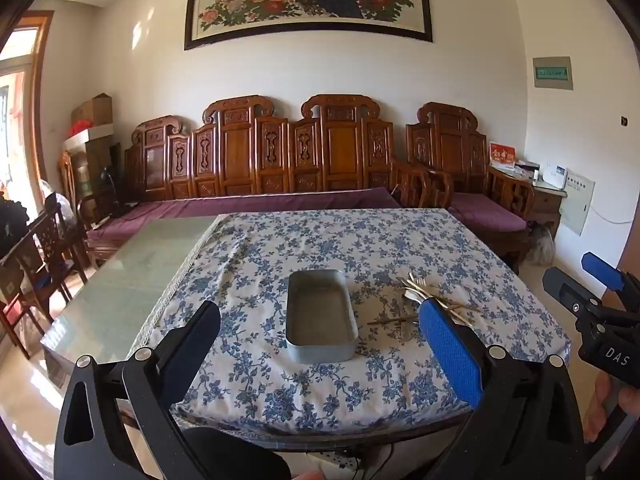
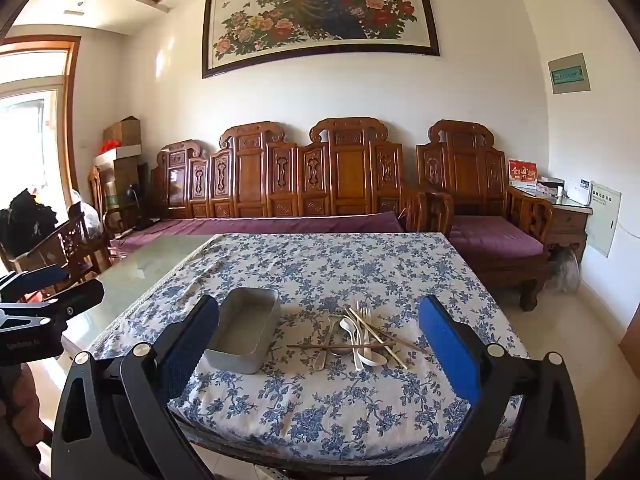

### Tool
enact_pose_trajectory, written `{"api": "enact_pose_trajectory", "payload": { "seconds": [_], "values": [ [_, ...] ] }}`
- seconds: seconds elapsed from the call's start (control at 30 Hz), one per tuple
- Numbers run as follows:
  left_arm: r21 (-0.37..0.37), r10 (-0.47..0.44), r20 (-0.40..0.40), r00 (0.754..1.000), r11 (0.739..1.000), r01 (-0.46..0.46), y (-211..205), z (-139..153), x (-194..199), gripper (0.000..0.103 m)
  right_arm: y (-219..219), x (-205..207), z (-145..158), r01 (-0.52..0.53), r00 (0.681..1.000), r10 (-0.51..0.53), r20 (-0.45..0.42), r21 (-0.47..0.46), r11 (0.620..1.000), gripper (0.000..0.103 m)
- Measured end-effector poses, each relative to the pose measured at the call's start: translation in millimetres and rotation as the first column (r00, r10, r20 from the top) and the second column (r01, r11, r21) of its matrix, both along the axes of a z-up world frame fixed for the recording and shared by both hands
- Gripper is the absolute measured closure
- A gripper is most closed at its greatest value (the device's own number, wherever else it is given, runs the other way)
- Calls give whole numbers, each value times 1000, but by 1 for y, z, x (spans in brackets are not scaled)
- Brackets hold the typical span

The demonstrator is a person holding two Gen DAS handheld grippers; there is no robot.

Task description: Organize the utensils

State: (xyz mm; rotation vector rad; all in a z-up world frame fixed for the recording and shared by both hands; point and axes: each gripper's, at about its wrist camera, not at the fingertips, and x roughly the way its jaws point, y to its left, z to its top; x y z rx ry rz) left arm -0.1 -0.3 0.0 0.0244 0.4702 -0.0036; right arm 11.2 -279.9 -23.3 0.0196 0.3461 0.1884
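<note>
Tin (image 2: 244, 330) sits left of centre in the right wrist view, empty, on the blue-flowered cloth (image 2: 360, 412); it looks light and stiff, so a pinch on one long wall should lift it, though thin metal may slide on the cloth. Just right of it, at frame centre, lies the pile of utensils (image 2: 356, 340): spoons, a fork and chopsticks crossed over one another, well apart from both grippers. They are likely light, hard and slippery; the white spoons may be ceramic and could chip. Best hold is mid-handle on whichever piece lies on top, the crosswise chopstick (image 2: 340, 346) first. The right gripper (image 2: 320, 344) frames the pile with jaws spread wide, nothing between them. The left gripper (image 1: 320, 344), in its own view, is likewise wide apart and empty, with the tin between its fingers in the picture. At the right edge of that view the other gripper's body reads "DAS"; the wall painting's characters are too small to read
</note>
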Motion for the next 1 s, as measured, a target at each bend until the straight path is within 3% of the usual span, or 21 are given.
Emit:
{"api": "enact_pose_trajectory", "payload": {
  "seconds": [1.0],
  "values": [
    [-1, 0, 6, 1000, 1000, 0, 1, 9, 2, 7, 4, -3, 7, -2, 1000, 2, 3, 3, 1000, 3]
  ]
}}
